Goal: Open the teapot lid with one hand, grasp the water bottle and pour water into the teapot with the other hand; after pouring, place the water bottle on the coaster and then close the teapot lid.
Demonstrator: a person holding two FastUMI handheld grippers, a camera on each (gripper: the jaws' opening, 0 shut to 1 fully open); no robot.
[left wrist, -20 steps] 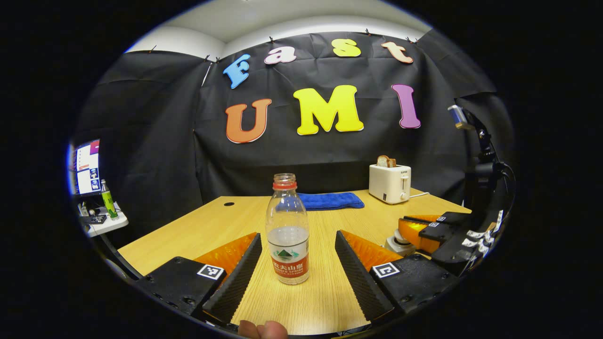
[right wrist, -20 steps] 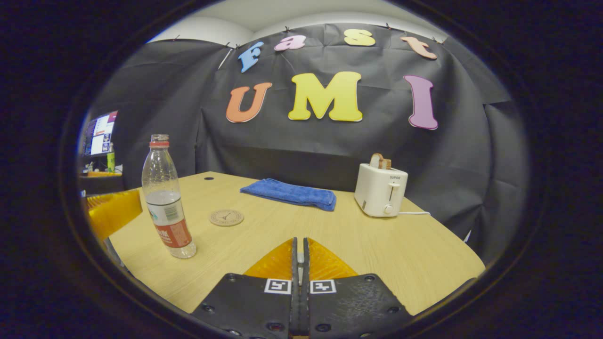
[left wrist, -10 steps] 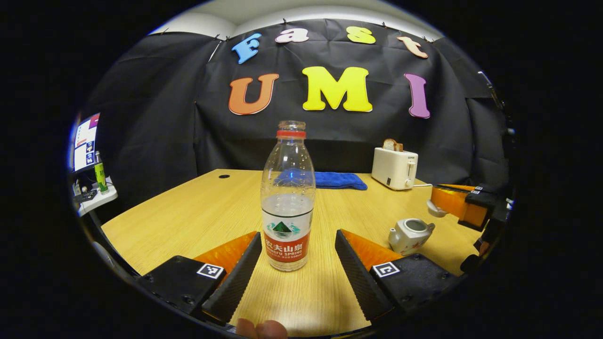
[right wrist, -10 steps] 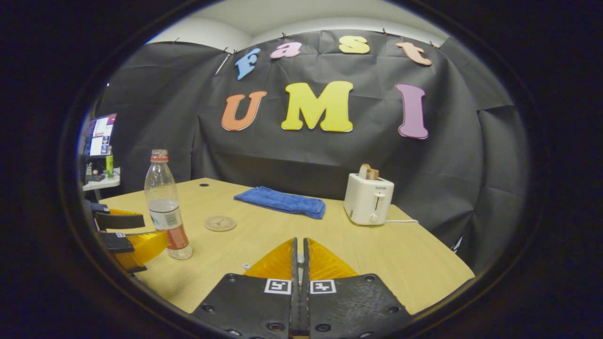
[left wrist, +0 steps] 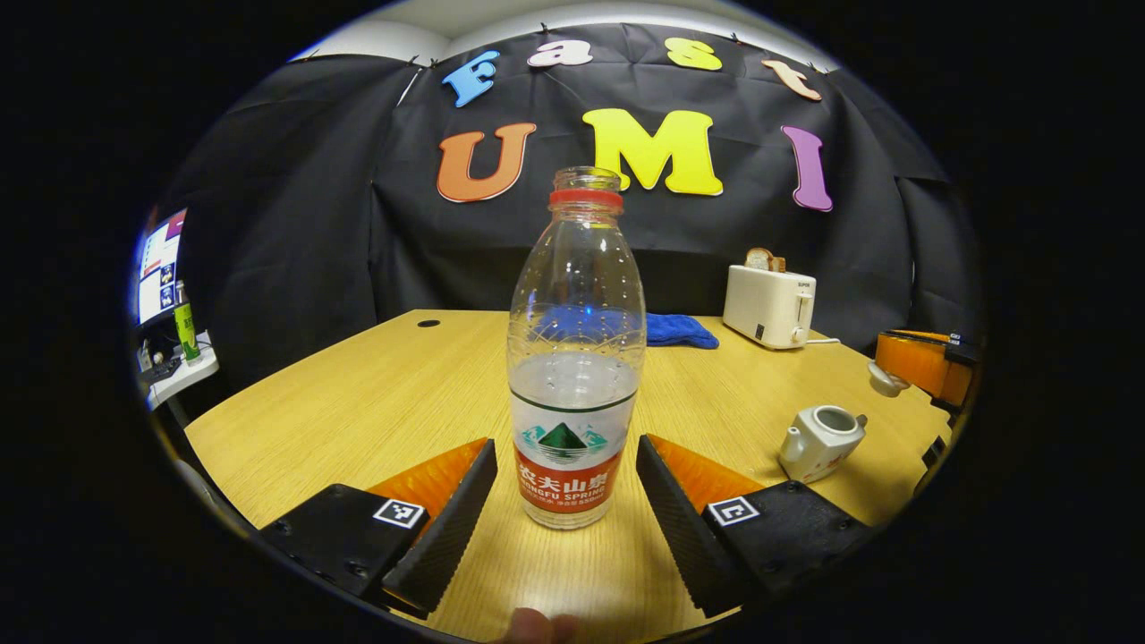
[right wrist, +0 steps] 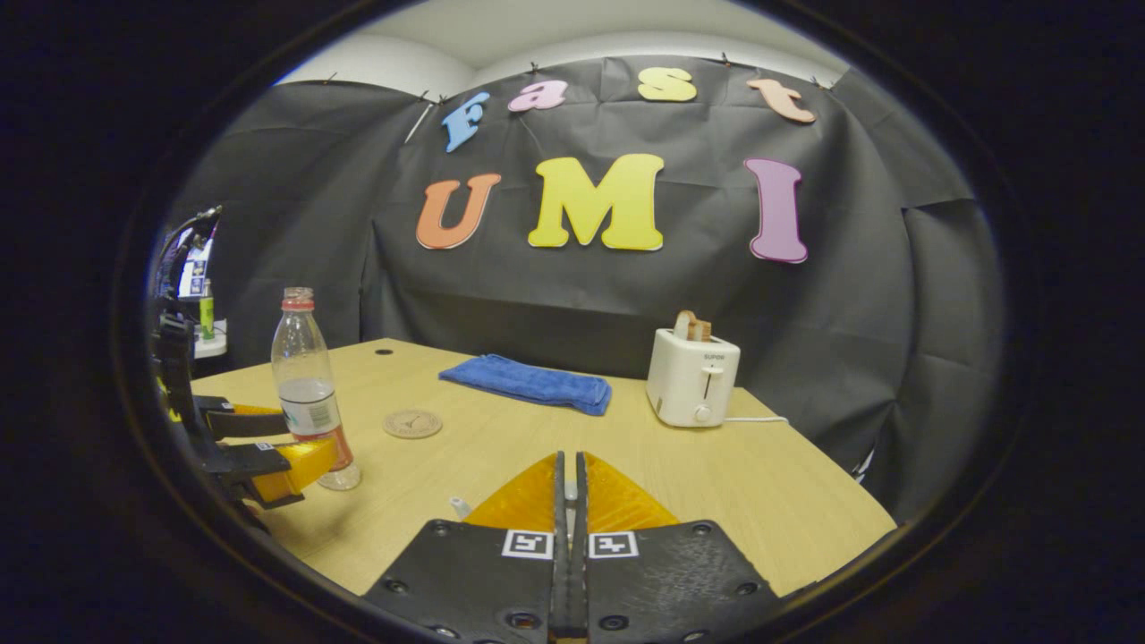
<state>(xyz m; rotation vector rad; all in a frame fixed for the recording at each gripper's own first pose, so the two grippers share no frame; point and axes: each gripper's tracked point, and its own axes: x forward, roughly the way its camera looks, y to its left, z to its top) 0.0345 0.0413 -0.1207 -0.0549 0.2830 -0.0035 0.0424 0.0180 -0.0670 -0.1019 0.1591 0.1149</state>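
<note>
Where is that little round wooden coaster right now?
In the right gripper view, the round wooden coaster lies flat on the left part of the light wooden table, between the clear plastic water bottle and the folded blue towel.

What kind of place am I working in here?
Probably a staged recording booth, not a real kitchen: black cloth wall behind a light wooden table, household props such as a white toaster and folded blue towel, and a computer screen off to the side.
</note>
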